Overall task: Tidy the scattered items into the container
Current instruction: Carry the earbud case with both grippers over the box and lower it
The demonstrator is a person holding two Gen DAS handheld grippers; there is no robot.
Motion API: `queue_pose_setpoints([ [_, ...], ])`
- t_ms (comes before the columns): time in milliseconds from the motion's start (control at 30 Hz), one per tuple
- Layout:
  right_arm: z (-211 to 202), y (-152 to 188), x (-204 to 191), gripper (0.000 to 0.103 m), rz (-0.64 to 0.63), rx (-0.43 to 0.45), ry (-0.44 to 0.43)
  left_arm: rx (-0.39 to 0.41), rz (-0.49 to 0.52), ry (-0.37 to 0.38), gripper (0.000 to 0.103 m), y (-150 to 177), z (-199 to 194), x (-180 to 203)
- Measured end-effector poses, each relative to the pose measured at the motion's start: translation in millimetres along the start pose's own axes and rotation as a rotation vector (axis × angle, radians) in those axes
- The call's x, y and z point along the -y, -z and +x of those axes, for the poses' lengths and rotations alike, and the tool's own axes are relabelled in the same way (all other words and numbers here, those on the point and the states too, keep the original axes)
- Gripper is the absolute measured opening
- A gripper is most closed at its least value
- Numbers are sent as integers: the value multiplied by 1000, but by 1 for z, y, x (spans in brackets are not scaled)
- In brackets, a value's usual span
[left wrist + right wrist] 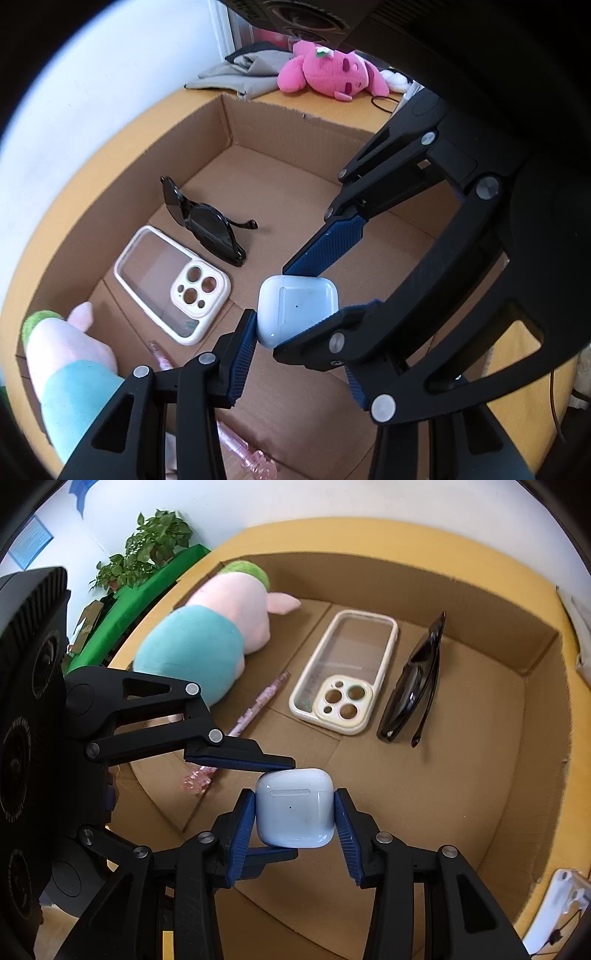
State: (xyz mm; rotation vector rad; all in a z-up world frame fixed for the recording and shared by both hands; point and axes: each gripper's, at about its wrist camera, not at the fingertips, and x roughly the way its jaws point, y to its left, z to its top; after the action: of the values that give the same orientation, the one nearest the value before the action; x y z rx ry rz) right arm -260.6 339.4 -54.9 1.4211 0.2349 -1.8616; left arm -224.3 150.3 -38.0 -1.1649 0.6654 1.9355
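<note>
A white earbud case (297,310) (294,808) hangs over the open cardboard box (280,136) (509,709). Both grippers close on it. My right gripper (294,812) pinches its left and right sides. My left gripper (295,314) holds its other two sides; in the right wrist view its fingers (258,762) sit above and below the case. In the box lie a clear phone case (173,284) (343,672), black sunglasses (207,225) (415,686), a pink and teal plush (70,369) (210,642) and a pink pen (258,705).
The box stands on a yellow table (110,136) (369,535). A pink plush (328,70) and grey cloth (240,70) lie beyond the box. A potted plant (147,550) and a green surface stand at the far left in the right wrist view.
</note>
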Motion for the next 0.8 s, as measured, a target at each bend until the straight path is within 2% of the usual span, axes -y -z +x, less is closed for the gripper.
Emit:
queue_pose_setpoints([
  [433, 39, 3, 22, 47, 63, -88, -51, -75, -30, 91, 43, 12, 34, -10],
  [800, 41, 10, 20, 47, 67, -74, -51, -80, -34, 70, 44, 19, 32, -5],
])
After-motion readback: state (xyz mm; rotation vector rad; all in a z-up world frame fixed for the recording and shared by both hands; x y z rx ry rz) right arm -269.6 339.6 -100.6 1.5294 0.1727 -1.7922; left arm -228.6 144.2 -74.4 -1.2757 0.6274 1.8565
